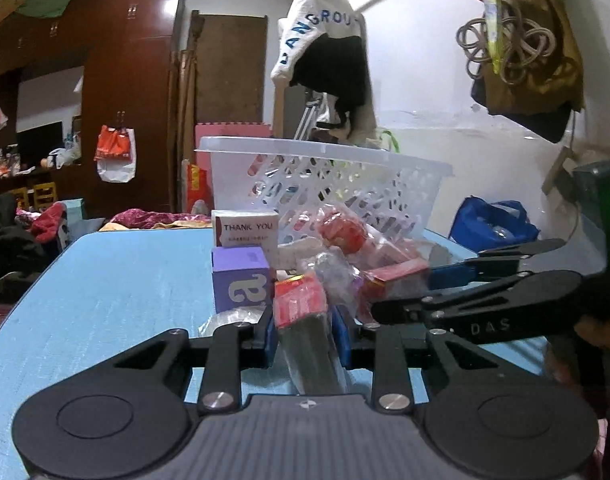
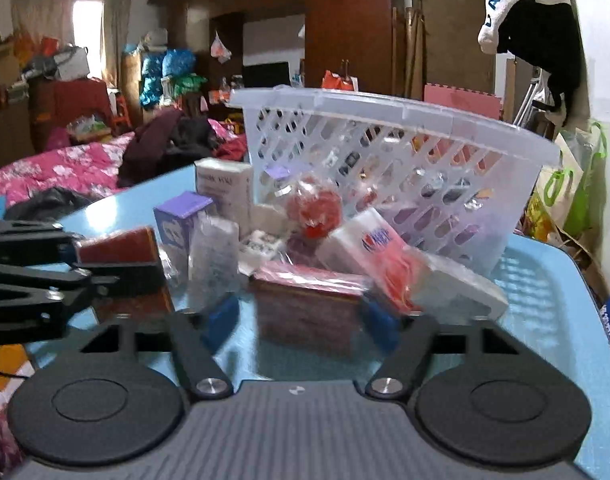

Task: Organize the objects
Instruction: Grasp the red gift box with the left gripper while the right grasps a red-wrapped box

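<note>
Left claw (image 1: 305,330) clamps the red-topped packet (image 1: 301,304).

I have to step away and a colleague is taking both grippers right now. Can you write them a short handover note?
Left gripper: shut on a red-and-dark box, held just above the blue table.
Right gripper: open, its fingers on either side of a dark red box but not gripping.
The white lattice basket stands at the back of the table and already holds some items.
Still loose in front of it: purple box, "THANK YOU" box, red wrapped ball, white pack.
Left to do: put the held box and loose items into the basket.
</note>
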Motion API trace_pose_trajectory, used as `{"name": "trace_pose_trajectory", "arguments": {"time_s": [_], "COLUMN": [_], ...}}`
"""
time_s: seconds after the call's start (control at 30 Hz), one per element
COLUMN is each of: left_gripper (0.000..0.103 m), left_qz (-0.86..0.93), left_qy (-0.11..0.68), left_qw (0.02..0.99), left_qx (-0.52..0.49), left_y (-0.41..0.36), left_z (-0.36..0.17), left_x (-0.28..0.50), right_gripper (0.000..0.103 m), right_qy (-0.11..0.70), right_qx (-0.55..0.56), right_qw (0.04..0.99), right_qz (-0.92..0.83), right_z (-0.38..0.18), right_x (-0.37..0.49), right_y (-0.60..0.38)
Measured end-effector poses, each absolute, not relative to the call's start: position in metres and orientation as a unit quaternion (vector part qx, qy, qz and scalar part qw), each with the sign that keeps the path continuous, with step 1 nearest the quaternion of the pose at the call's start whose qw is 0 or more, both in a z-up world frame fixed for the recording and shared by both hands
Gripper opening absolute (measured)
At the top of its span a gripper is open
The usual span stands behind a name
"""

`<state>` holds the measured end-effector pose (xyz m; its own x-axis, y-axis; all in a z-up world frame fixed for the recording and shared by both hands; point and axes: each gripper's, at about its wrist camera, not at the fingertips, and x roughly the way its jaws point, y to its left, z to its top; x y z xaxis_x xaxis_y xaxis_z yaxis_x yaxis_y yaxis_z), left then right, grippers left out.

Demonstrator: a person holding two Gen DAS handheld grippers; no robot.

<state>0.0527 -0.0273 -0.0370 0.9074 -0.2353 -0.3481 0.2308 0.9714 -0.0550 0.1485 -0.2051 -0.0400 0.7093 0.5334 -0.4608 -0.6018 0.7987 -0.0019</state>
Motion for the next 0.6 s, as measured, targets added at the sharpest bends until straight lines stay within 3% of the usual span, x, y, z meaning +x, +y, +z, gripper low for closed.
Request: {"name": "trace_pose_trajectory", "arguments": {"time_s": [0.4, 0.6], "left_gripper": [0.031, 0.035], "left_qz": [-0.116, -0.121], "left_qy": [0.140, 0.186], "left_qw": [0.980, 0.974], "left_qx": [-0.078, -0.039], "left_y": [0.000, -0.014], "left_z": [-0.019, -0.031], "left_x": [0.052, 0.062], "right_gripper": [0.061, 0.061], "right_qy": [0.179, 0.179], "right_qx": [-0.044, -0.030], "right_qw": [0.931, 0.935], "right_qz": [0.314, 0.306], "right_z": [-0.027, -0.025], "right_x": [0.127, 0.131], "right_y": [-0.240, -0.250]}}
